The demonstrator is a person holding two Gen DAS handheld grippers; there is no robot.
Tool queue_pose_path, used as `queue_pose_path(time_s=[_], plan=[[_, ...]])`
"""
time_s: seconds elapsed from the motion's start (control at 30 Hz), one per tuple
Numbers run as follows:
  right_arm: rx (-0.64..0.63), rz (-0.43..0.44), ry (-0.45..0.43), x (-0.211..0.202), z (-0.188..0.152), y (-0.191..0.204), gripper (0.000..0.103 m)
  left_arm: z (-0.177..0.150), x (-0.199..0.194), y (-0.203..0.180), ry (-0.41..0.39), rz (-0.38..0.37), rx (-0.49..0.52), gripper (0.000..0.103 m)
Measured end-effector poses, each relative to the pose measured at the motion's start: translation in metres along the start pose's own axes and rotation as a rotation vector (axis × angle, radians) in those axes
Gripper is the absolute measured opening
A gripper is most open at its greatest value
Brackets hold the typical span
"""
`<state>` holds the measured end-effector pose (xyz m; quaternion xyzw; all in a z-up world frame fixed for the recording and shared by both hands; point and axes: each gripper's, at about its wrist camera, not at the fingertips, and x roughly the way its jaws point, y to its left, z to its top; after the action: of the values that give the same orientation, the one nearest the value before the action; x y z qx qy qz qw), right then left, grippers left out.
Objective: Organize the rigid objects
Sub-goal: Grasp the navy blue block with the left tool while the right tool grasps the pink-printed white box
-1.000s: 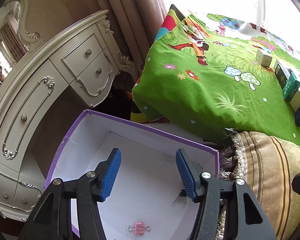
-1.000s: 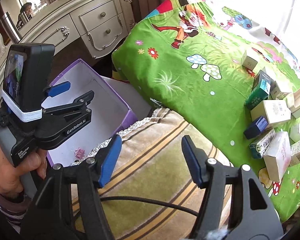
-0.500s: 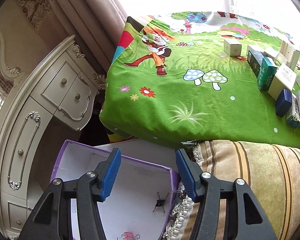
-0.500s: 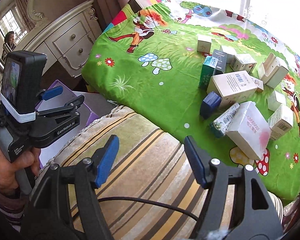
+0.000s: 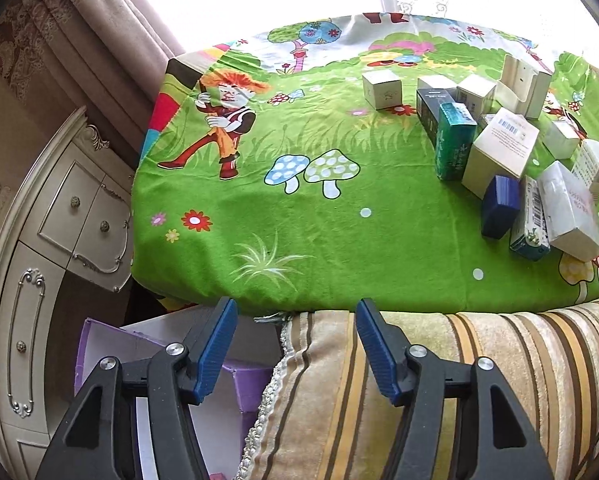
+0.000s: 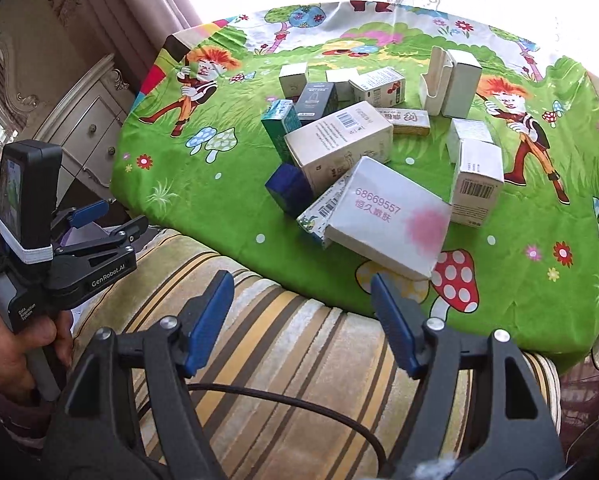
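Several small cardboard boxes lie clustered on the green cartoon cloth (image 6: 227, 200) of the table. Nearest the front edge are a white box with pink print (image 6: 383, 216), a dark blue box (image 6: 289, 188) and a green box (image 6: 281, 124). My right gripper (image 6: 302, 284) hovers over the striped cushion (image 6: 279, 340) just short of the white box, its jaws opening with nothing between them. My left gripper (image 5: 295, 312) hangs further left above the cushion's edge and the purple box (image 5: 251, 384); its jaws are opening and empty too. The blue box (image 5: 499, 206) shows far right there.
A cream carved dresser (image 5: 59, 240) stands left of the table, with curtains behind it. A black cable (image 6: 299, 396) runs across the cushion. A hand (image 6: 15, 344) holds the left gripper's handle. The left half of the cloth (image 5: 299, 220) carries no boxes.
Both grippers have swept right, from over the purple box and cushion toward the table. The boxes now sit closer in both views. Both pairs of jaws stand wider.
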<state>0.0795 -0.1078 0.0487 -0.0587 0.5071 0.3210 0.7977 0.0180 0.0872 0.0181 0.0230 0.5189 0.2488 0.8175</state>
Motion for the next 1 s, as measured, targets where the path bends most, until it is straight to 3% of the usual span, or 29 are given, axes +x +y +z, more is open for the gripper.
queue_pose_path(time_s=[0.2,0.37,0.47,0.8,0.97,1.0], plan=[[0.064,-0.059,0.0,-0.002,-0.001,-0.037,0.078,0.017,0.004,-0.03,0.024,-0.173,0.016,0.065],[0.117,-0.07,0.007,0.002,-0.002,-0.059,0.079,0.032,0.007,-0.057,0.021,-0.273,0.046,0.065],[0.166,-0.05,0.017,0.006,-0.001,-0.07,0.087,0.043,0.01,-0.069,0.015,-0.321,0.055,0.065],[0.337,0.066,0.018,0.02,0.011,-0.086,0.097,0.063,0.03,-0.091,0.03,-0.408,0.084,0.064],[0.371,0.113,0.044,0.036,0.022,-0.082,0.098,0.066,0.041,-0.096,0.052,-0.455,0.087,0.048],[0.372,0.116,0.046,0.038,0.024,-0.081,0.099,0.066,0.043,-0.097,0.057,-0.465,0.088,0.04]])
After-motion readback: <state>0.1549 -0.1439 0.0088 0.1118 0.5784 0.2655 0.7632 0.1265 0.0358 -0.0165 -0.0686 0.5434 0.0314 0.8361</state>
